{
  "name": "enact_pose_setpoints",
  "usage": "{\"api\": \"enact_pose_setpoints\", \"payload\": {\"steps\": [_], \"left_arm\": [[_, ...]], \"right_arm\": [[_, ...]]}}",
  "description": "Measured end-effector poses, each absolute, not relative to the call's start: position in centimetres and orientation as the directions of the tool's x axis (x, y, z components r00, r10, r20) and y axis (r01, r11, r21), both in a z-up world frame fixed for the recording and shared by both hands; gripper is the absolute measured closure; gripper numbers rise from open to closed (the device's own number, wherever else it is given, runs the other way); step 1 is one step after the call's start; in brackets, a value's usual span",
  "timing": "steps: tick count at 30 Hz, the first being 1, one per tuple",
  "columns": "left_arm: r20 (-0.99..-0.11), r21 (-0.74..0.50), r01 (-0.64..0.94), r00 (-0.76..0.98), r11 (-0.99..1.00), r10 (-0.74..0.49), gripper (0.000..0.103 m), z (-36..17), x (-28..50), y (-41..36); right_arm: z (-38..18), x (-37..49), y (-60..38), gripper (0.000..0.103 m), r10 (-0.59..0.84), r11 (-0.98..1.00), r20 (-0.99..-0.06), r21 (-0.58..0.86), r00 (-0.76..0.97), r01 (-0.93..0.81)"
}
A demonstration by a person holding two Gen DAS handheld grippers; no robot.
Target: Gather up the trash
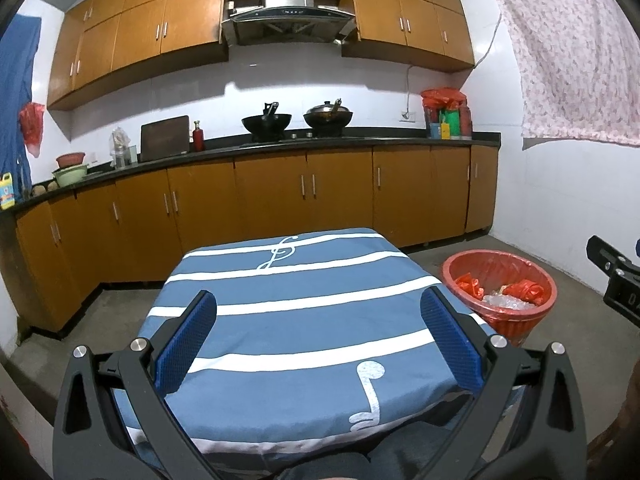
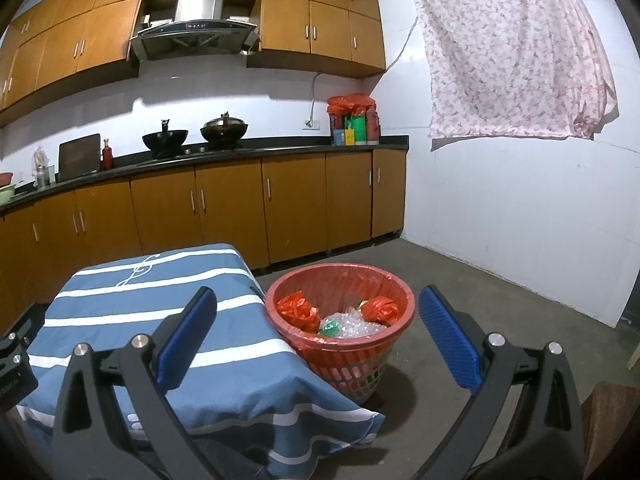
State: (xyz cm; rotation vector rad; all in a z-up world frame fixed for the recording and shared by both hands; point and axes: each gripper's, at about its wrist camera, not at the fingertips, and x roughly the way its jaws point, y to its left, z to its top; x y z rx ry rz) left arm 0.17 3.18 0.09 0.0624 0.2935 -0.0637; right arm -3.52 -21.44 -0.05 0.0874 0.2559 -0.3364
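A red-lined trash basket [image 2: 394, 280] stands on the floor right of the table; it also shows in the left wrist view [image 1: 456, 268]. Inside lie crumpled red bags [image 2: 297, 309], clear bubble wrap [image 2: 356, 326] and a green scrap [image 2: 330, 328]. My left gripper [image 1: 318, 320] is open and empty above the table with the blue striped cloth [image 1: 296, 304]. My right gripper [image 2: 318, 320] is open and empty, held above the table's right edge and the basket. The right gripper's body shows at the right edge of the left wrist view [image 1: 616, 280].
The table cloth [image 2: 160, 280] carries white stripes and music notes. Brown kitchen cabinets [image 1: 280, 192] with a dark counter, two woks [image 1: 296, 120] and a range hood run along the back wall. A flowered cloth [image 2: 512, 52] hangs on the right wall. Grey concrete floor [image 2: 500, 304] surrounds the basket.
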Motion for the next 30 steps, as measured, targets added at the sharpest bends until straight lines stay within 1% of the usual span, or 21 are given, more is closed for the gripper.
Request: {"api": "enact_pose_setpoints", "payload": {"steps": [30], "left_arm": [[-0.305,0.04,0.087,0.95,0.995,-0.071,0.002,0.41,-0.29,2.7]], "right_arm": [[0.31,-4.02,-21.14,0.004,-0.314,0.941,-0.259,0.046,0.913,0.336]]}}
